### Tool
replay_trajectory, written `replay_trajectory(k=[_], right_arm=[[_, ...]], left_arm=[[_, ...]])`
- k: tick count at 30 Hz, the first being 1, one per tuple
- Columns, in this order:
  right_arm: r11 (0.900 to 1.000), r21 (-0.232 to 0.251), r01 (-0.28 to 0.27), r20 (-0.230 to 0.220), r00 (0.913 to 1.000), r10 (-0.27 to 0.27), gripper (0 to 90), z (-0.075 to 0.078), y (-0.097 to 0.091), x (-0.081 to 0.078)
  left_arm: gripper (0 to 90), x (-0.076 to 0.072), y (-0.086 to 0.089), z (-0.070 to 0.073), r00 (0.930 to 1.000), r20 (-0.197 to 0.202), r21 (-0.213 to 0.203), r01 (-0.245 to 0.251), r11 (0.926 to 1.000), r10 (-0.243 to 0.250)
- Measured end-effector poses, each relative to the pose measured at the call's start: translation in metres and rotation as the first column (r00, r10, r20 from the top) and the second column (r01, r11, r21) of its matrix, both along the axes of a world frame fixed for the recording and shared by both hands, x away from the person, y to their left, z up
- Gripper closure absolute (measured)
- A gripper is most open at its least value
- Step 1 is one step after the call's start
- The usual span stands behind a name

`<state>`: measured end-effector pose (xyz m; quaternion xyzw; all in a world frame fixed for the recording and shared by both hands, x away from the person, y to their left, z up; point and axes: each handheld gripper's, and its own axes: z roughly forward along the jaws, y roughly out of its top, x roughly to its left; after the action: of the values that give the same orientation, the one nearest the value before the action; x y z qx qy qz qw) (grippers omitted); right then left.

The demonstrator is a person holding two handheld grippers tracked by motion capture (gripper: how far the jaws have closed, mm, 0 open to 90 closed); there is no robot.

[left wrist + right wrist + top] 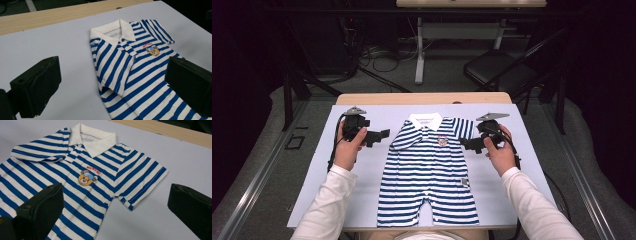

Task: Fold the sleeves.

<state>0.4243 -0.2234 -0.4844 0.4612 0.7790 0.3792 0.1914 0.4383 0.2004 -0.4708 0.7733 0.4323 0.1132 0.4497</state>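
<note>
A blue-and-white striped baby romper (427, 170) with a white collar and a bear patch lies flat, face up, on the pale sheet. My left gripper (381, 136) hovers just off its left sleeve, open and holding nothing. In the left gripper view the romper (135, 75) has that sleeve folded over onto the chest, between the wide-apart jaws. My right gripper (468, 144) is at the right sleeve, open too. The right gripper view has the romper (75, 175) with its right sleeve spread flat between the jaws.
The pale sheet (362, 170) covers a wooden table (422, 98) whose far edge shows. Beyond it stand another table's leg (419, 50), floor cables and a dark chair (497, 67). Bare sheet lies on both sides of the romper.
</note>
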Motion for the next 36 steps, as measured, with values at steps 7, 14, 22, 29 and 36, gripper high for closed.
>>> replay_trajectory(k=[7,14,22,29,36], right_arm=[[0.9994,-0.034,-0.007,-0.005,1.0,0.007,0.0,0.006,0.002,0.018],[0.9971,-0.074,0.018,-0.025,0.9995,-0.02,0.0,0.009,0.0,0.039],[0.9932,-0.091,0.073,-0.034,0.9965,-0.076,0.0,0.016,-0.003,0.062],[0.9898,-0.1,0.101,-0.052,0.9929,-0.107,0.0,0.017,-0.003,0.077],[0.988,-0.098,0.119,-0.079,0.9887,-0.127,2.1,0.008,-0.001,0.088]], left_arm=[[0.9,-0.001,0.002,0.002,1.0,-0.005,-0.013,0.001,0.9999,-0.001],[0.9,-0.001,0.0,0.001,0.9998,-0.02,-0.009,-0.004,1.0,0.003],[1.1,-0.001,0.001,0.0,0.9997,-0.024,0.0,-0.007,1.0,0.007],[1.5,-0.002,0.003,0.001,0.9996,-0.023,-0.006,-0.014,0.9999,0.013],[1.7,-0.001,0.003,0.001,0.9996,-0.026,-0.007,-0.014,0.9999,0.014]])
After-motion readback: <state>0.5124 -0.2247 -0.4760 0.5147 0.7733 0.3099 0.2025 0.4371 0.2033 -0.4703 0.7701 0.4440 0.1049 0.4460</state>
